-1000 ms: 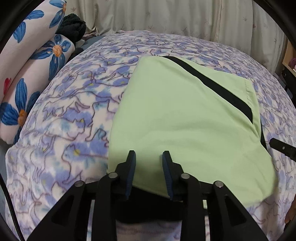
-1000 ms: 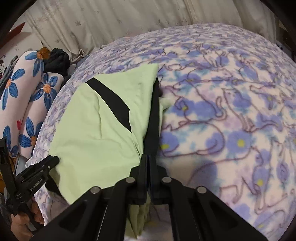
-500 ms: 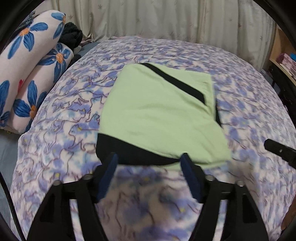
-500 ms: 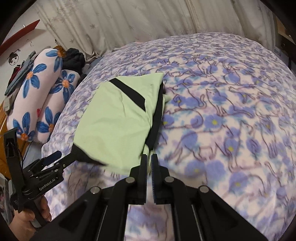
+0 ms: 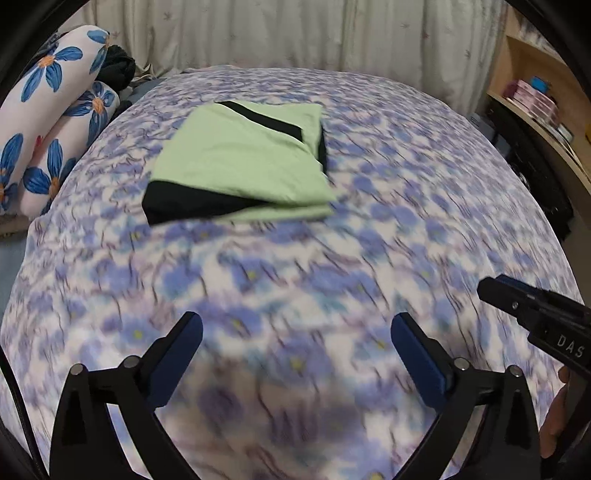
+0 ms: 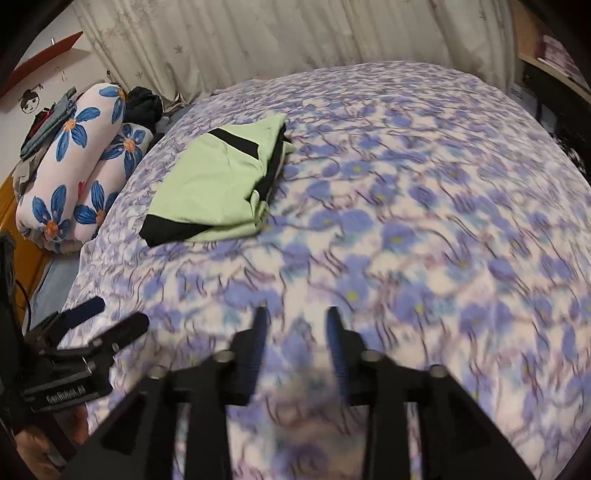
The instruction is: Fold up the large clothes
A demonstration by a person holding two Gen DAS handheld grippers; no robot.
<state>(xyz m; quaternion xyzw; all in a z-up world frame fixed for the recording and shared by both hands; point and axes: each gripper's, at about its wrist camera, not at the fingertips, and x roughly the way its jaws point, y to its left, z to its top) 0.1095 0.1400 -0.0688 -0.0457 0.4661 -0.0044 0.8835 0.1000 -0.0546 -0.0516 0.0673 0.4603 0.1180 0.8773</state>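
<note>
A light green garment with black trim (image 5: 240, 162) lies folded into a rectangle on the blue-flowered bedspread (image 5: 406, 206), toward the far left. In the right wrist view the same garment (image 6: 214, 184) lies far ahead and to the left. My left gripper (image 5: 295, 328) hovers well short of it over bare bedspread, its jaws opening wide with nothing between them. My right gripper (image 6: 295, 314) is also back from the garment, its jaws opening and empty. Each gripper shows at the edge of the other's view: the right gripper (image 5: 535, 314) and the left gripper (image 6: 96, 321).
Rolled floral bedding (image 5: 48, 122) lies along the bed's left edge with dark clothes (image 6: 144, 107) behind it. A pale curtain (image 5: 295, 33) hangs behind the bed. A wooden shelf with boxes (image 5: 535, 99) stands at the right.
Both grippers let go of the garment and pulled back from it, so it now lies farther off. The left jaws spread wide; the right jaws went from shut to parted.
</note>
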